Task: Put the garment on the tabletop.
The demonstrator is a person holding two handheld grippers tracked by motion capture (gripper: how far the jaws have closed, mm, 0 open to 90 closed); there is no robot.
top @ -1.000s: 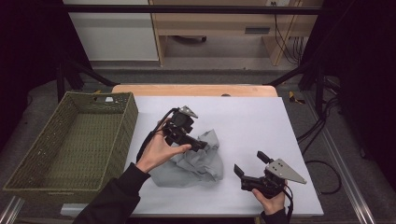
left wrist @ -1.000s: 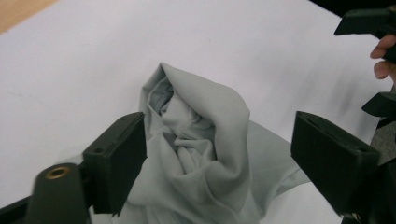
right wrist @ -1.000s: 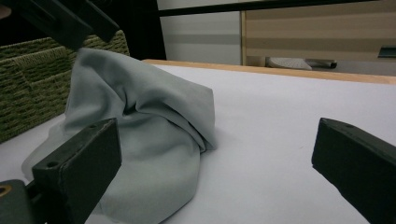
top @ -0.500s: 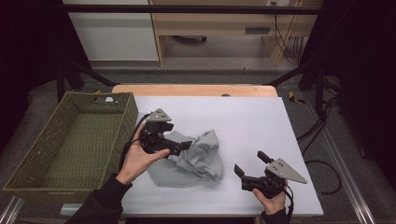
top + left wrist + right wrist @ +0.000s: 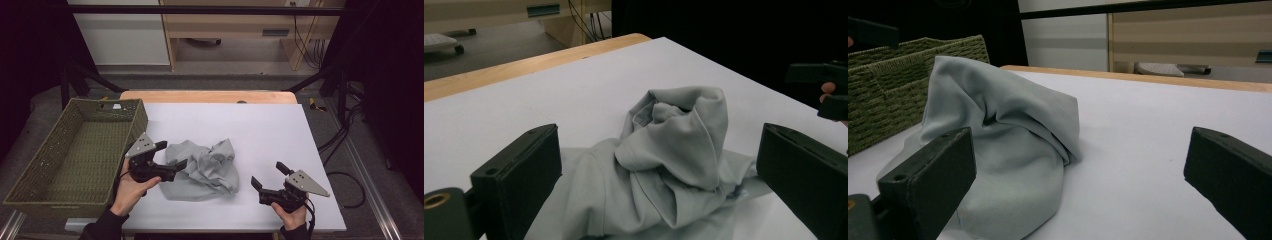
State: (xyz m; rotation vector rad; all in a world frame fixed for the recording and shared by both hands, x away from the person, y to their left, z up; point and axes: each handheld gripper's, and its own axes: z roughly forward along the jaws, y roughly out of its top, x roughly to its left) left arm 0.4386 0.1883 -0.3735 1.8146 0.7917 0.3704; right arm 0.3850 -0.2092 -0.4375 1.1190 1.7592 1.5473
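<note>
A white-topped table (image 5: 280, 135) stands in a dim room with pale cabinets behind it, and a green woven basket (image 5: 60, 160) sits at its left edge. In the high view, a crumpled grey cloth (image 5: 207, 167) lies heaped near the table's middle, its long axis running roughly left to right. The left gripper (image 5: 172, 155) is low at the cloth's left edge, its jaws apart after just opening, with one tip at the fabric and nothing clamped. The right gripper (image 5: 267, 175) rests near the front edge, jaws apart and empty, clear of the cloth to its right, so the left hand is much the nearer. In the left gripper view, the cloth (image 5: 664, 165) lies straight ahead, between and just beyond the spread jaws, its folded peak rising between them; a short push forward would probably bring the fabric into reach. In the right gripper view, the cloth (image 5: 1003, 145) sits ahead and to the left, partly behind the left jaw, with bare table between the open jaws and the basket (image 5: 893, 95) behind.
</note>
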